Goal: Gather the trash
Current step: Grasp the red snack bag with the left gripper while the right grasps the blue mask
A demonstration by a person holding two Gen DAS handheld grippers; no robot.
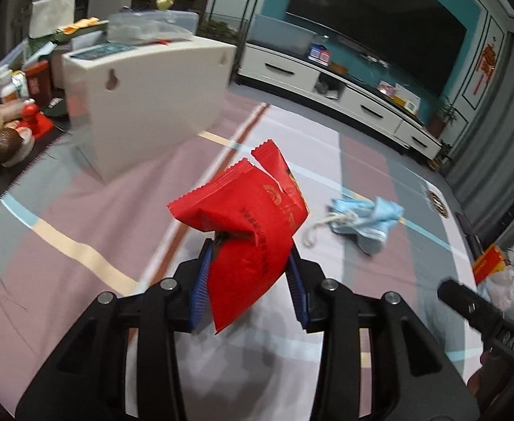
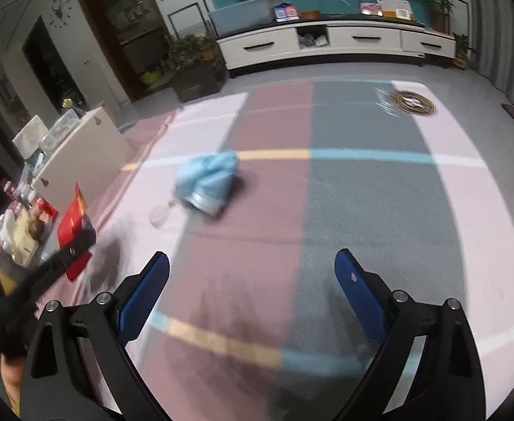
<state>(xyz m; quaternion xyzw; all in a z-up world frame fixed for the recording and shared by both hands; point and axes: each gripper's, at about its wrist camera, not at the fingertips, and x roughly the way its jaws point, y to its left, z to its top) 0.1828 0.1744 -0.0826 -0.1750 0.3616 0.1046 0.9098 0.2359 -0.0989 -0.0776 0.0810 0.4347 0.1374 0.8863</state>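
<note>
Gripping a red wrapper (image 1: 246,224) in the left claw (image 1: 248,280), blue pads pinching its crumpled lower half, wrapper raised clear of the checked cloth (image 1: 81,217) on the tabletop. Keeping that pinch firm while carrying, since the thin foil looks likely to slip. Holding the right claw (image 2: 251,291) spread wide and empty, pointing toward the crumpled blue face mask (image 2: 208,182) lying ahead on the cloth, well apart. Needing to come down over the mask's bunched middle, not its loose ear loop. Avoiding the white box (image 1: 144,105) standing beyond the wrapper.
</note>
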